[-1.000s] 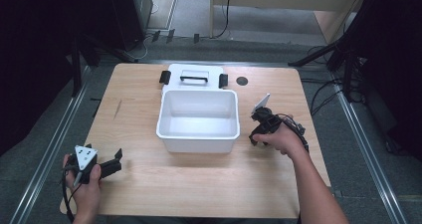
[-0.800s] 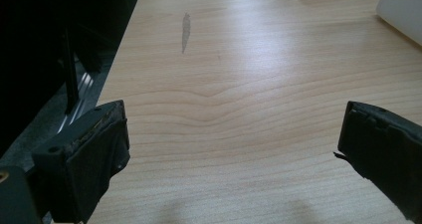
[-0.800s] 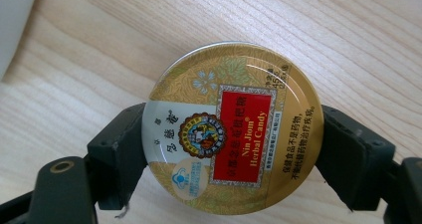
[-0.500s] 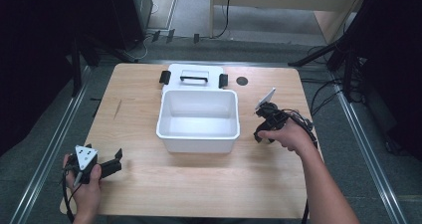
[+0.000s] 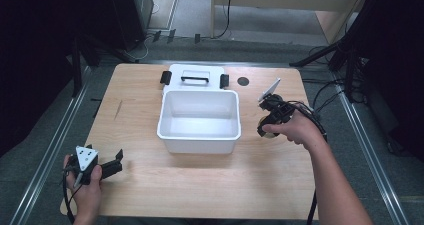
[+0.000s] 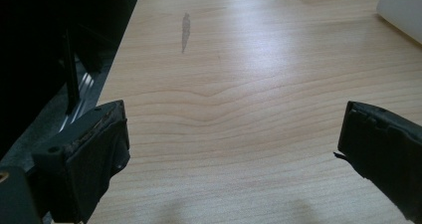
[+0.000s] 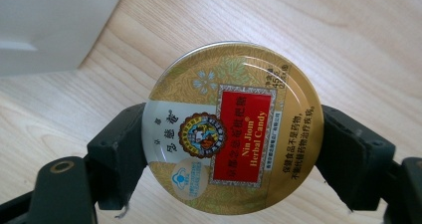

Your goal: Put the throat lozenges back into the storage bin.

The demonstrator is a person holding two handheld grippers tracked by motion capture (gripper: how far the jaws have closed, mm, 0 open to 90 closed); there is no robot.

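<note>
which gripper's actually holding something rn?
The right gripper: its jaws clamp a round gold candy tin. The left gripper is open over bare table.

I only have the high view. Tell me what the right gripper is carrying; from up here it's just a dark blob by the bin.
Observer: The right gripper is shut on a round gold candy tin, label reading "Nin Jiom Herbal Candy".
Operator: Say how it's gripped.
Observer: The jaws press on opposite edges of the tin, its lid facing the camera.
Operator: Now report the left gripper.
Observer: In its own view the left gripper is open wide, bare wooden table between the jaws.
Operator: Check the table ahead of it.
Observer: There's a small grey smudge on the wood ahead.
</note>
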